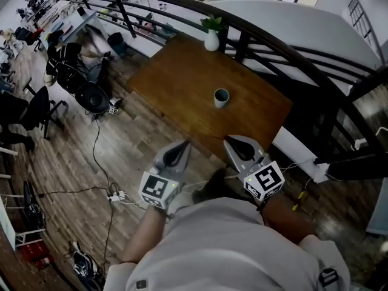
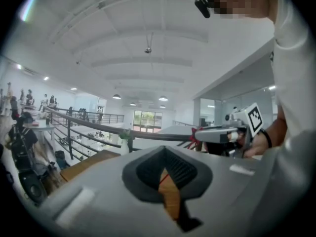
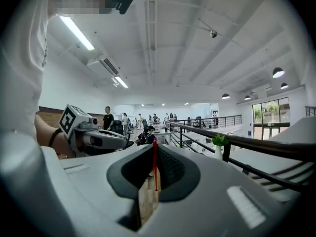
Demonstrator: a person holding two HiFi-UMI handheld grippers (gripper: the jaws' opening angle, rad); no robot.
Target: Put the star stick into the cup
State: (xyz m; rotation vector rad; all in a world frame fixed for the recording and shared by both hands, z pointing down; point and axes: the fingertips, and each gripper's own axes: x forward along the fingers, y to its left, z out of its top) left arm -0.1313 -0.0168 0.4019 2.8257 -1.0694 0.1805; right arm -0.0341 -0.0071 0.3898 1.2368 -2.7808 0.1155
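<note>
A small grey-green cup (image 1: 221, 97) stands upright near the middle of the brown table (image 1: 176, 80). My right gripper (image 1: 228, 140) is held close to my chest, short of the table's near edge, and is shut on the thin red star stick (image 3: 155, 166), which stands upright between its jaws. In the left gripper view the stick's red star (image 2: 193, 137) shows at the right gripper's tip. My left gripper (image 1: 183, 145) hangs beside the right one with its jaws together. A thin red line shows in its jaw gap (image 2: 163, 177); what it is I cannot tell.
A white vase with a green plant (image 1: 211, 38) stands at the table's far edge, against a dark railing (image 1: 285, 47). Left of the table, on the wooden floor, are chairs (image 1: 36, 108), cables and a power strip (image 1: 115, 196).
</note>
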